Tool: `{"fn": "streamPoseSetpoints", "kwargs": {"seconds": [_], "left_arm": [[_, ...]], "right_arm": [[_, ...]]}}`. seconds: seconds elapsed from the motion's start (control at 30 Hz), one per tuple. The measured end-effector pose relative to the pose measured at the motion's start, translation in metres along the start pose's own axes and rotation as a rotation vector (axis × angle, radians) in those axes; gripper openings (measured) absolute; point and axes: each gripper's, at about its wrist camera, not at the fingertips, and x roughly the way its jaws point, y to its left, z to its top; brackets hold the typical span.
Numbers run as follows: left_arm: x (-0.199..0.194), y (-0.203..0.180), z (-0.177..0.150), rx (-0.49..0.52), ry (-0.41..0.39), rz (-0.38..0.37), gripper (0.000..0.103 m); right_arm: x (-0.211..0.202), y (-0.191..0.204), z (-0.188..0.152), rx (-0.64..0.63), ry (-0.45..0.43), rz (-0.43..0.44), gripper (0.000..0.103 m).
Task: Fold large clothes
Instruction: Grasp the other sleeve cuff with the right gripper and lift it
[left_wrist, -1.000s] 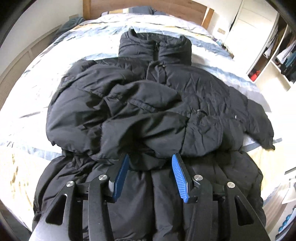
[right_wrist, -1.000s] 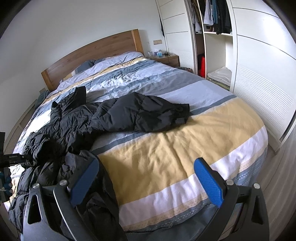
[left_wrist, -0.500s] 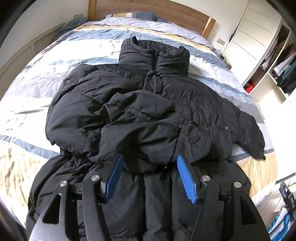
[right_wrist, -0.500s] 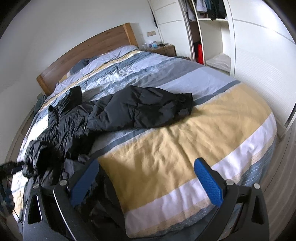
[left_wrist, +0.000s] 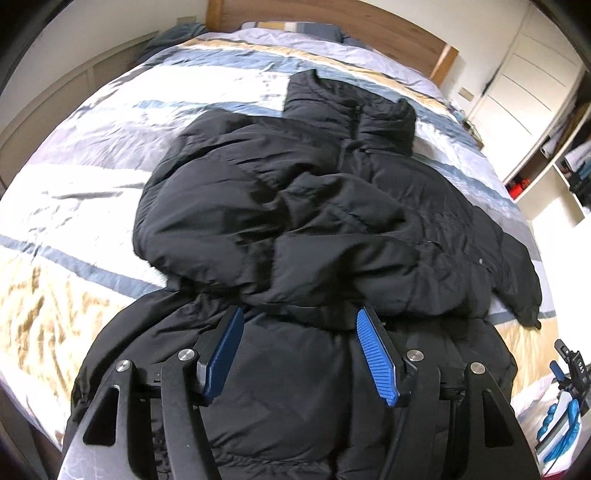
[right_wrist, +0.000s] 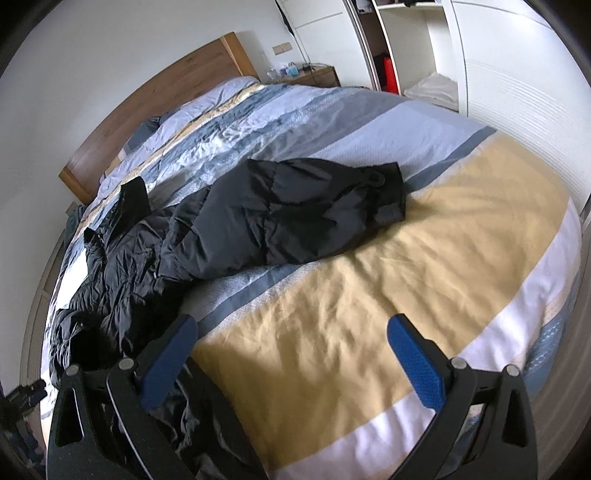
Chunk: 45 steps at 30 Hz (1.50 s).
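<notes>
The black quilted puffer jacket (left_wrist: 314, 236) lies collar-away along the striped bed (right_wrist: 369, 314), its outstretched right sleeve (right_wrist: 295, 218) ahead of the nearer right hand-held gripper (right_wrist: 291, 354), spread empty like the left hand-held gripper (left_wrist: 299, 354) above the hem.

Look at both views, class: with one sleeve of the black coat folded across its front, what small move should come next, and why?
Probably move the right tongs toward the outstretched sleeve and grip near its cuff. That sleeve lies flat on the bed, away from the coat, while the other sleeve already lies across the front. Both tongs are open and empty.
</notes>
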Motion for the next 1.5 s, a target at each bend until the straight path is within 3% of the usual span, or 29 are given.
{"fn": "streamPoseSetpoints", "kwargs": {"seconds": [0.8, 1.3, 1.5], "left_arm": [[0.004, 0.044, -0.01, -0.062, 0.001, 0.095, 0.065], [0.0, 0.055, -0.017, -0.094, 0.009, 0.107, 0.065], [0.0, 0.057, -0.018, -0.101, 0.012, 0.113, 0.065]], "right_arm": [[0.095, -0.026, 0.03, 0.145, 0.085, 0.005, 0.103], [0.135, -0.089, 0.063, 0.515, 0.032, 0.196, 0.103], [0.146, -0.099, 0.079, 0.573, 0.022, 0.224, 0.102]]}}
